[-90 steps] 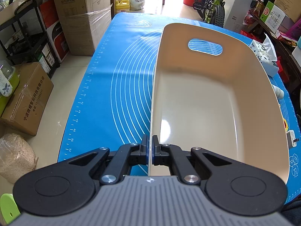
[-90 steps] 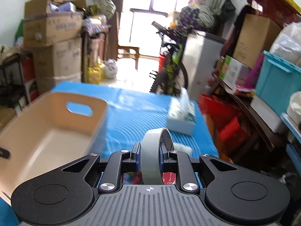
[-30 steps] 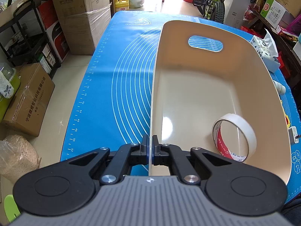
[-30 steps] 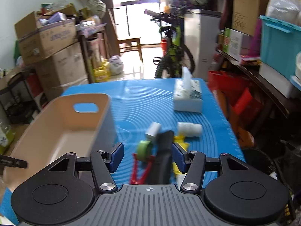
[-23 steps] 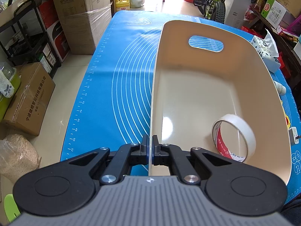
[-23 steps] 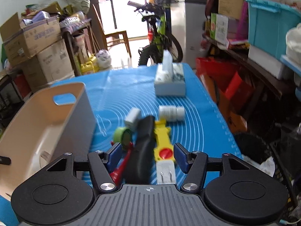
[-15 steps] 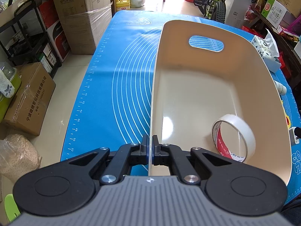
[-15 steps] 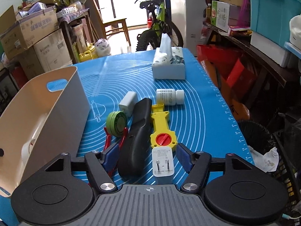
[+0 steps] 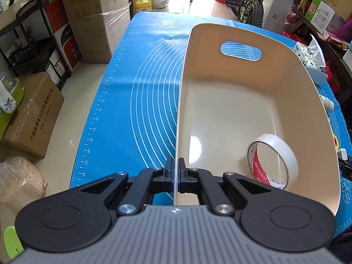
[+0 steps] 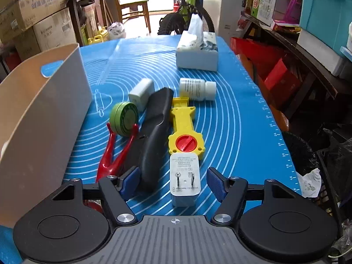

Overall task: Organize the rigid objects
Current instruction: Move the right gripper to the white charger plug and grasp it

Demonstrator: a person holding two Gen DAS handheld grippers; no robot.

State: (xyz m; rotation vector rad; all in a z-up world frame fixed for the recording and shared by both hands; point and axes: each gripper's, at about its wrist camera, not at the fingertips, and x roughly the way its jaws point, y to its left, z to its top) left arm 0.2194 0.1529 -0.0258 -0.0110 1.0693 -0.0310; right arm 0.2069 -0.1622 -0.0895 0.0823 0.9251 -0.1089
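- Grippers, two in all. Left gripper (image 9: 176, 171) is clenched on the near rim of one beige bin (image 9: 308, 81), the thin wall pinched between its pads.
- Right gripper (image 10: 175, 181) hangs above the mat with its jaws apart and nothing pressed between them; one white charger (image 10: 185, 179), prongs up, and the near end of one black handled tool (image 10: 154, 136) lie between the blue pads without touching them.
- Inside the bin: one roll of white tape (image 9: 272, 160), standing on edge at the near right corner against the wall. Nothing else is seen in the bin.
- Bin stands on one blue mat (image 10: 231, 110), at the left of the loose objects; one oval handle cut-out shows in its far wall.
- Loose objects on the mat, near to far: the charger; one red clip (image 10: 112, 154) to the left of the black tool; one yellow toy with a red knob (image 10: 183, 132), touching the charger's far end; one green disc (image 10: 124, 118) resting in the fork of the red clip; one pale block (image 10: 142, 92) just beyond the disc; one white bottle (image 10: 197, 89) lying on its side.
- Furthest on the mat: one tissue box (image 10: 198, 52), well apart from the rest.
- Count of loose rigid objects outside the bin: seven, tissue box excluded.
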